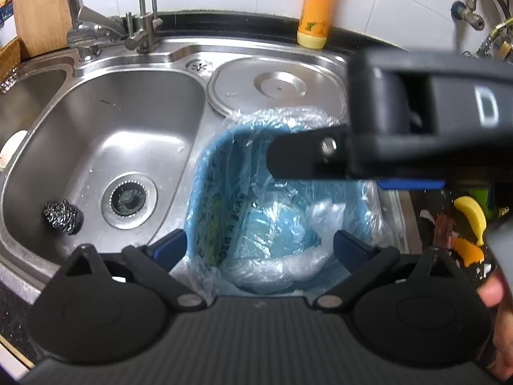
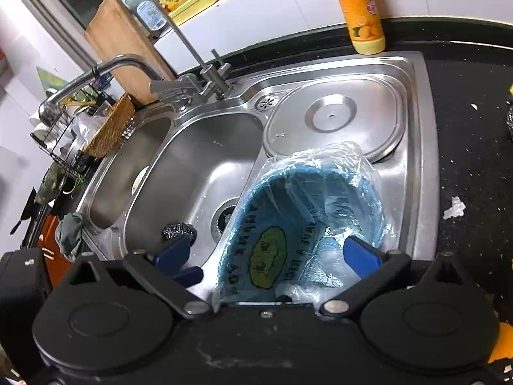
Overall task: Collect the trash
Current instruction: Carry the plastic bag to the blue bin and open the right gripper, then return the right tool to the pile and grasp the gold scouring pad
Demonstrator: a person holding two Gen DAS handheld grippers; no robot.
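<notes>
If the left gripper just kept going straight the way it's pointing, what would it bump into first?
Most likely the blue bin lined with a clear plastic bag: the open left gripper points down into its mouth, probably meeting the crumpled plastic inside first, though depth is unclear.

Left claw and right claw both gape wide, pointing steeply downward (nothing gripped).

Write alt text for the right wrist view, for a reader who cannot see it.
The right gripper hangs with jaws wide open over a blue plastic bin lined with a clear plastic bag, which sits in a stainless steel sink. A steel wool scrubber lies in the basin beside it, and an orange dish soap bottle stands on the black counter behind.
</notes>
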